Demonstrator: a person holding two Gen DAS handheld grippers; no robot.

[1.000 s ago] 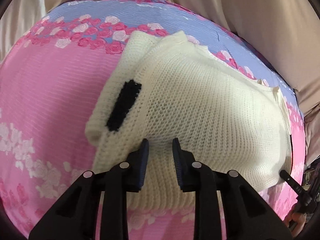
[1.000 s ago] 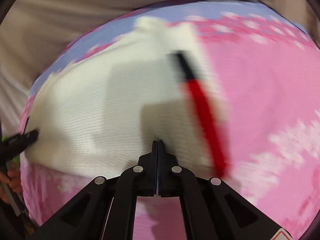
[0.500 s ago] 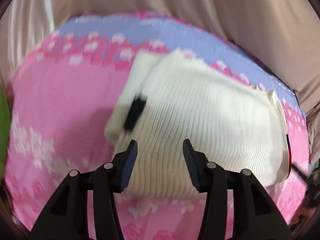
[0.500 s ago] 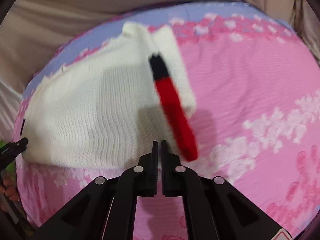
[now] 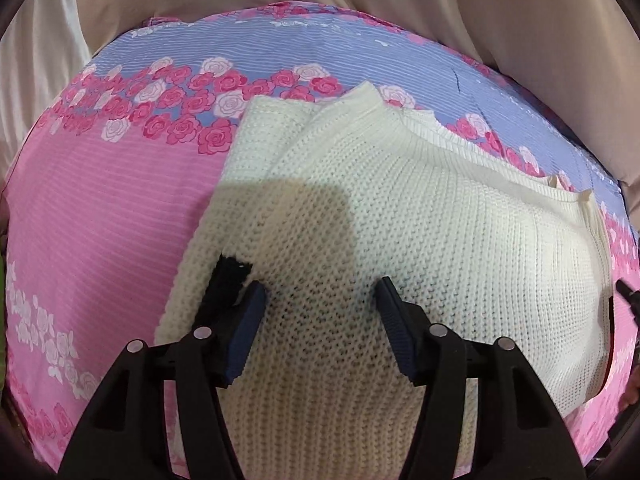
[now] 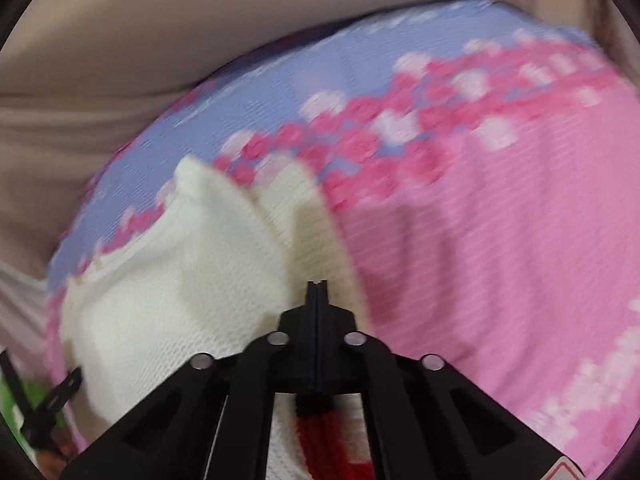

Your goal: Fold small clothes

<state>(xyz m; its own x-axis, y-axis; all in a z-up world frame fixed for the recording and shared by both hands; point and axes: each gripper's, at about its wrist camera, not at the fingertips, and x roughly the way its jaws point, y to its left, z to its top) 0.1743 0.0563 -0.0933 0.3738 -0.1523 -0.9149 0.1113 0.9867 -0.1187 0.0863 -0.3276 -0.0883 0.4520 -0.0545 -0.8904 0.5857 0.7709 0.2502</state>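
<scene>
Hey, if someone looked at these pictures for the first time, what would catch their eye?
First the cream knit sweater, lying folded mid-frame on a pink and blue rose-print sheet. Next the left hand-held gripper, open just above the sweater beside a black patch. The right hand-held gripper is shut, over the sweater's edge.

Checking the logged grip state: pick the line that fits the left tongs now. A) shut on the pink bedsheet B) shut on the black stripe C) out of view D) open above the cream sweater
D: the left tongs hang with a wide gap between their fingers, over the cream sweater, gripping nothing.
</scene>
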